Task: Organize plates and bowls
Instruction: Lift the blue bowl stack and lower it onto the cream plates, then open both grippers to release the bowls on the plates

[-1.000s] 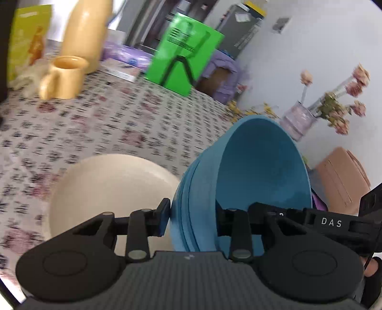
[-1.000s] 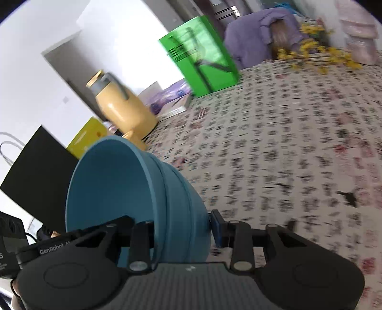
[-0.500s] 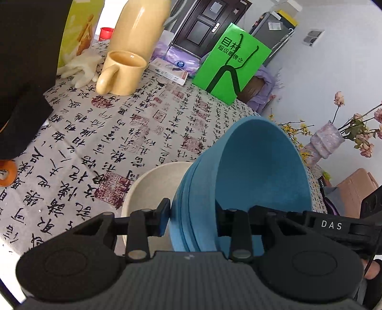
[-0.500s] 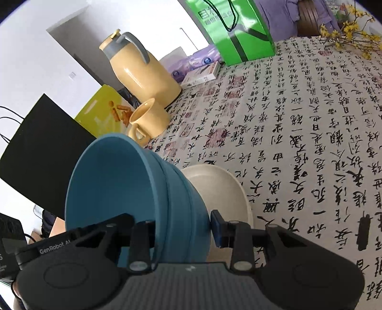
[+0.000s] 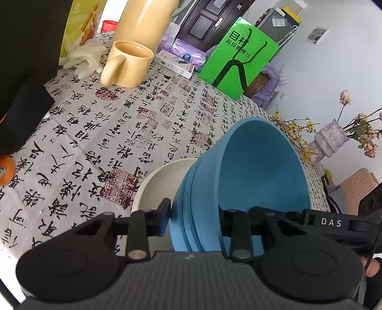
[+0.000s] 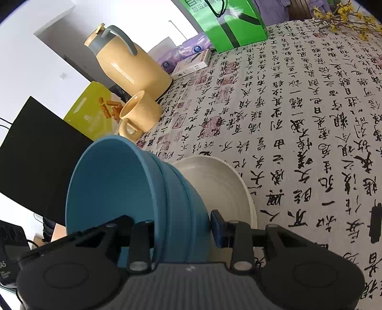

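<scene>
Both tongs, left gripper (image 5: 192,220) and right gripper (image 6: 181,229), pinching stacked blue bowls (image 5: 250,181) above cream bowl (image 6: 214,186), nothing inside.

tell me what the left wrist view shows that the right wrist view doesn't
Only the left wrist view: a white glove, a vase of flowers, a dark door.

Only the right wrist view: the yellow jug's grey handle and lid.

Both: the stack of blue bowls, clamped on opposite rims by the left gripper and right gripper, above the cream plates; the yellow mug; the green bag; the patterned tablecloth.
</scene>
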Available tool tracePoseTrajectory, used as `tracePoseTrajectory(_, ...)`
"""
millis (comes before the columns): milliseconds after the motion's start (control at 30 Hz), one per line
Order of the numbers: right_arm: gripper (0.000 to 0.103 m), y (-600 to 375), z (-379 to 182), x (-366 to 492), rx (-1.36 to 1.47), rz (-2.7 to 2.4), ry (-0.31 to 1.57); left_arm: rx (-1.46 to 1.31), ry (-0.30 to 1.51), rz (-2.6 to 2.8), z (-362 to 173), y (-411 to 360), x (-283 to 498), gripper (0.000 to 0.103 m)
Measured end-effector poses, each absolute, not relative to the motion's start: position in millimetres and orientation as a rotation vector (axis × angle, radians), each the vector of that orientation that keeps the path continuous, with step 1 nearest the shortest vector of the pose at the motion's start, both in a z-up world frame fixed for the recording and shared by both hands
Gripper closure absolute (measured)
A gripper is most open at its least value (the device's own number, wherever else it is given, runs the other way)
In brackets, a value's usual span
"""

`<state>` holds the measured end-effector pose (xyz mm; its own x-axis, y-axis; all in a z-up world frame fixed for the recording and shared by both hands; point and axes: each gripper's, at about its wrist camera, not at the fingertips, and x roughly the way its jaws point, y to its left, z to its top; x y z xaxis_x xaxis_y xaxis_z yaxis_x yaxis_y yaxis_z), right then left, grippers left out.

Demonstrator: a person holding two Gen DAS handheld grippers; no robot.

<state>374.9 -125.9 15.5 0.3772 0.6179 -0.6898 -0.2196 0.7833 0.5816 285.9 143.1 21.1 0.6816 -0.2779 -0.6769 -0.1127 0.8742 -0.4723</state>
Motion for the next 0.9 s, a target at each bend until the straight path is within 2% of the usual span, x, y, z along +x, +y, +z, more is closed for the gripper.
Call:
tracePoseTrajectory(800,0.069,-123.0,9.1,389.5,0.449,0.552,1.048,-0.512,0.828,-0.124,20.3,144.5,294.0,0.065)
tracePoseTrajectory(900,0.064,-124.8,11.9,386.6,0.443,0.547,1.036,-0.499,0.821,-0.122,22.0,143.5,292.0,0.061)
